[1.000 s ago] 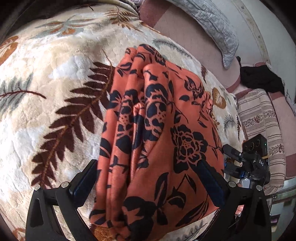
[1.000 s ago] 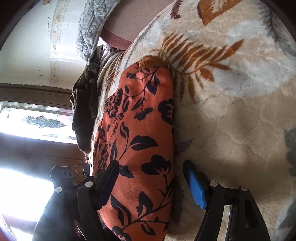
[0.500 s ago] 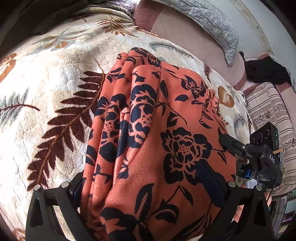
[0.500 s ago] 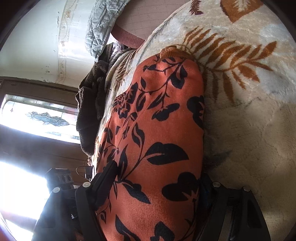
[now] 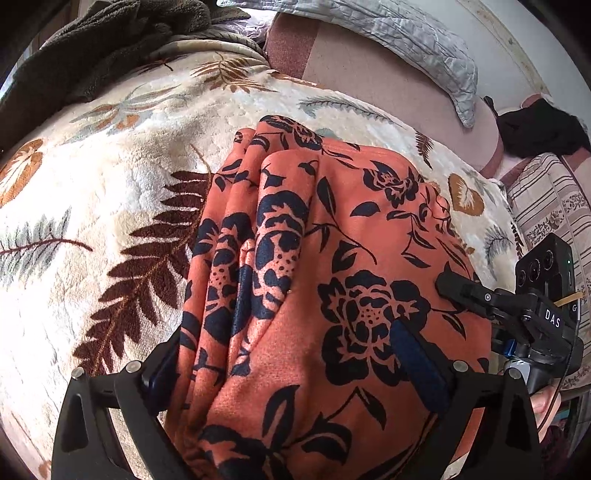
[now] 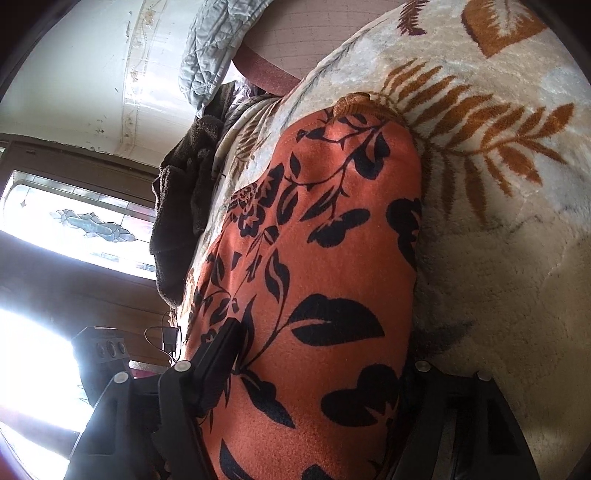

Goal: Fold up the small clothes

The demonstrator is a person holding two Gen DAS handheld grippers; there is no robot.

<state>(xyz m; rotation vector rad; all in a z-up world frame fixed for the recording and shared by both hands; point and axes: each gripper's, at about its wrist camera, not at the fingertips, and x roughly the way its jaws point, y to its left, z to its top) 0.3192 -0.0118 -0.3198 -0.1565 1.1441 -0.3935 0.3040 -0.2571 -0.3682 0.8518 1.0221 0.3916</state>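
Observation:
A folded orange garment (image 5: 332, 258) with a dark floral print lies on a cream leaf-patterned blanket (image 5: 92, 206). My left gripper (image 5: 291, 365) straddles its near end with jaws wide. The stacked folds touch the left pad, and the right pad rests on the cloth. From the other side, my right gripper (image 6: 321, 362) has the garment (image 6: 325, 258) filling its gap. Its jaws are closing: the left finger digs into the fabric and the right pad is hidden by it. The right gripper (image 5: 476, 317) also shows at the garment's right edge.
A dark brown towel (image 5: 110, 44) is heaped at the blanket's far edge. A grey quilted pillow (image 5: 406, 33) leans on the pink backrest. Striped fabric (image 5: 546, 206) and a black garment (image 5: 535, 129) lie to the right. The left gripper's body (image 6: 103, 350) is backlit by a window.
Both grippers slid in over the garment. The cloth now touches the left gripper's left pad, and it has covered the right gripper's blue pad.

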